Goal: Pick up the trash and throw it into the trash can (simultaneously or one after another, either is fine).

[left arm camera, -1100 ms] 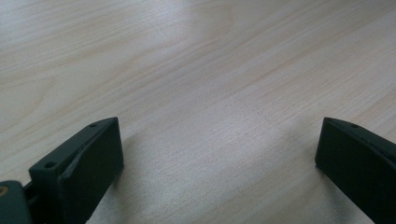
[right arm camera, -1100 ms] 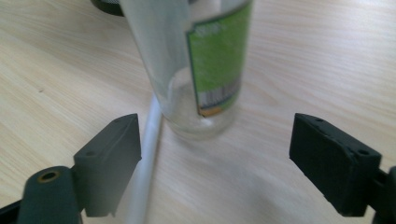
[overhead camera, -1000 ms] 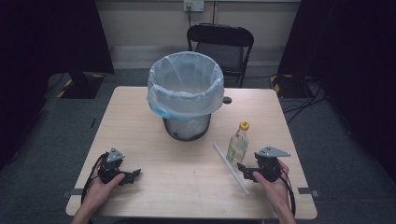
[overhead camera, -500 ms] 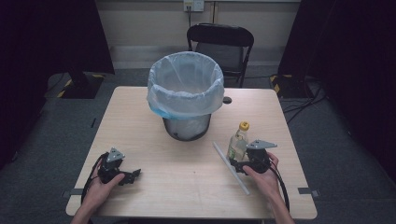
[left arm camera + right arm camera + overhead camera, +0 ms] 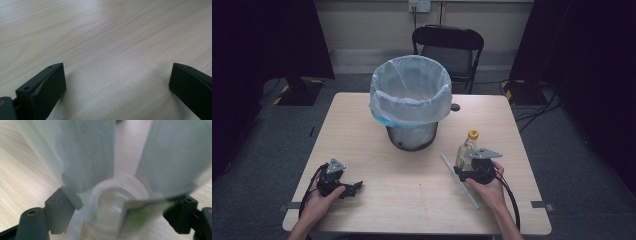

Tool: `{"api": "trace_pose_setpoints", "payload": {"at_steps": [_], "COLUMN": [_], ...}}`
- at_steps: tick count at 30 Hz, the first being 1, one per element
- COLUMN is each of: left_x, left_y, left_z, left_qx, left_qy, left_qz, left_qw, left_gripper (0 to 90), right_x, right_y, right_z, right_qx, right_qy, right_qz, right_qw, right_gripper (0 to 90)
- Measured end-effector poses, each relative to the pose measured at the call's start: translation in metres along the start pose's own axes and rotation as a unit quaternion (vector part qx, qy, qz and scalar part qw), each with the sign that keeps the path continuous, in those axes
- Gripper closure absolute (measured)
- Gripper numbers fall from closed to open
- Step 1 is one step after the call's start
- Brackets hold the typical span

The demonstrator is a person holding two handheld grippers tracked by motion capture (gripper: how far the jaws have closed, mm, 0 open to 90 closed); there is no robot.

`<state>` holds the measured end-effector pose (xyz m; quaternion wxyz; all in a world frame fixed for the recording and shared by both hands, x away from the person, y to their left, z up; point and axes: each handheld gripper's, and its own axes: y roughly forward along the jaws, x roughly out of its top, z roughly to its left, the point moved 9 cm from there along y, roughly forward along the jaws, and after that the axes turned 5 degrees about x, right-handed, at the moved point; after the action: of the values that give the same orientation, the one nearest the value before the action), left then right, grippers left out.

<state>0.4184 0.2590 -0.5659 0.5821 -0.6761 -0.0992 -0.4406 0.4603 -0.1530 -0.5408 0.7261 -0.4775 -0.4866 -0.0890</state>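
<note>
Right gripper (image 5: 467,167) closing around the upright bottle (image 5: 466,150) near the table's (image 5: 362,130) right edge.
Jaws wide, just narrowing, bottle between them; an off-centre squeeze could tip it. Left gripper (image 5: 354,188) rests wide, empty.

A small clear plastic bottle (image 5: 466,152) with a yellow cap is seen standing upright on the table, set between the jaws of the right gripper (image 5: 467,170) (its label looks partly peeled). It is placed well apart from the left gripper (image 5: 351,188).
</note>
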Motion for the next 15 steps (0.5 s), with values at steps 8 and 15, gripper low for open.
{"api": "trace_pose_setpoints", "payload": {"at_steps": [8, 15], "left_x": [0.0, 0.0], "left_y": [0.0, 0.0], "left_z": [0.0, 0.0], "left_qx": [0.0, 0.0], "left_qy": [0.0, 0.0], "left_qz": [0.0, 0.0], "left_qw": [1.0, 1.0], "left_gripper": [0.4, 0.3], "right_x": [-0.0002, 0.0015], "right_y": [0.0046, 0.005], "right_z": [0.0018, 0.002], "right_qx": [-0.01, -0.013], "right_qy": [-0.013, -0.012], "right_qz": [-0.003, 0.003], "right_qw": [0.9999, 0.9998], "right_gripper": [27.9, 28.1]}}
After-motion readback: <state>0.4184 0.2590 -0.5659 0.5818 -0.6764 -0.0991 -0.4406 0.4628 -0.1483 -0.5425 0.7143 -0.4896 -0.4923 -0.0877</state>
